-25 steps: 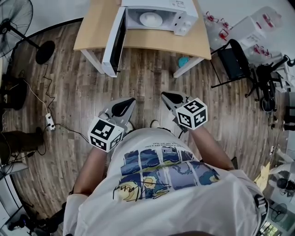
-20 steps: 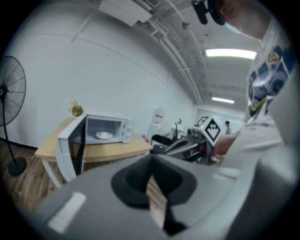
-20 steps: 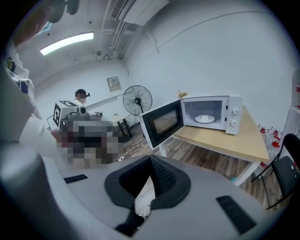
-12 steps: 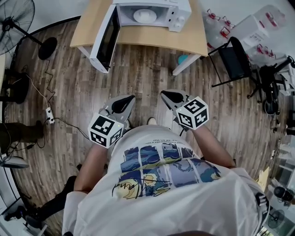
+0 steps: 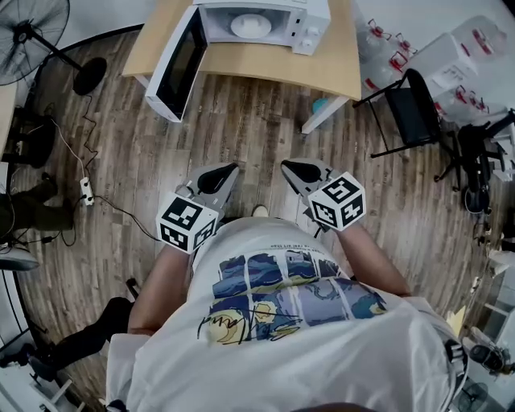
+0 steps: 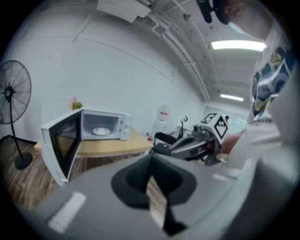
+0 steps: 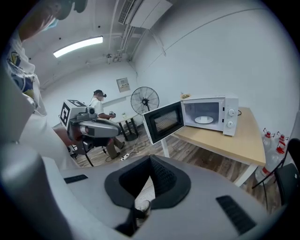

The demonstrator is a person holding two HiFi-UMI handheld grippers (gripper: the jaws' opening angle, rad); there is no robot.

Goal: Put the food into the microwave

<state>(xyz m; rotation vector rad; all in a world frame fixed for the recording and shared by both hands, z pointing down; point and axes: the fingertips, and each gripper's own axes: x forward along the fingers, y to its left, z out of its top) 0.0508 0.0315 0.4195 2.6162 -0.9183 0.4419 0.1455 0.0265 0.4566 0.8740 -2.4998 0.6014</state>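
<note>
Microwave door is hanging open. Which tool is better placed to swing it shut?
Left, probably. The door hangs out past the microwave's left side, ahead of the left tool; the right tool would have to cross over. Both are shut, empty and well short of the table.

Bare lab-like workroom (white walls [image 6: 117, 61]): pedestal fan [image 5: 30, 36], black chair [image 5: 412, 113], microwave [image 5: 310, 24].

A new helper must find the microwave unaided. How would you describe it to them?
Ahead stands a light wooden table on the plank floor. The white microwave sits on it. Its door hangs wide open, showing a white round plate inside.
</note>
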